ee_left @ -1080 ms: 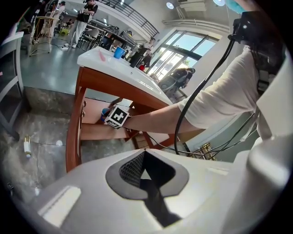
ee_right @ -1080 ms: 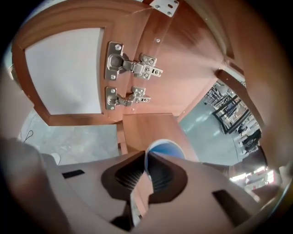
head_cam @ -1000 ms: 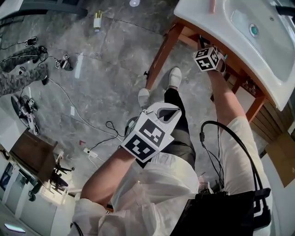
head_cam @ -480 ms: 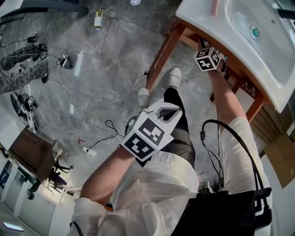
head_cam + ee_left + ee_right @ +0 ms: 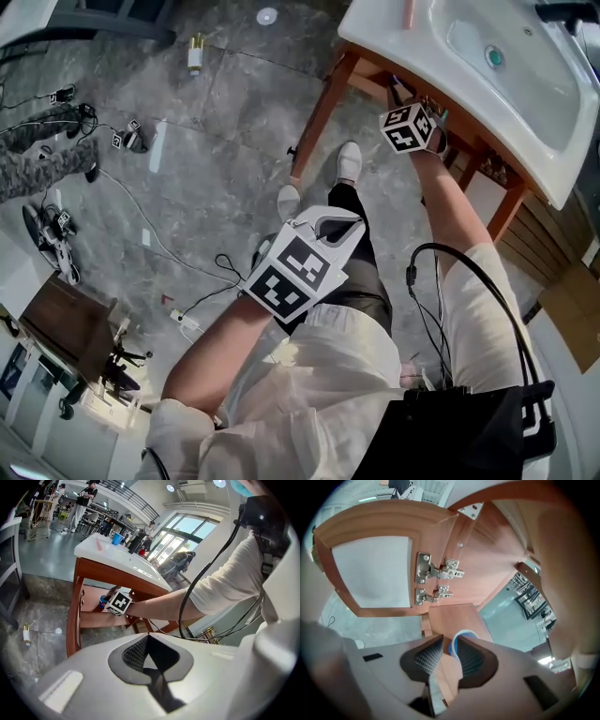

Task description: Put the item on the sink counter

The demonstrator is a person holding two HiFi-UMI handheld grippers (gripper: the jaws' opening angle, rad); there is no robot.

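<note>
Two grippers: right gripper (image 5: 449, 641), jaws just opened, has blue cup (image 5: 462, 636) between them on shelf (image 5: 450, 616) under bench (image 5: 375, 26), likely for pickup; left gripper (image 5: 147, 638) pressed together, idle

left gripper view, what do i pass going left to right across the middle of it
small bottle on the floor -> wooden leg of the sink stand -> blue item under the sink -> person's forearm -> white sleeve

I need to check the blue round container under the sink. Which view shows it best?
The right gripper view: the blue round container sits close up, rim plain. The left gripper view shows it only as a small blue patch on the wooden shelf. The head view hides it.
</note>
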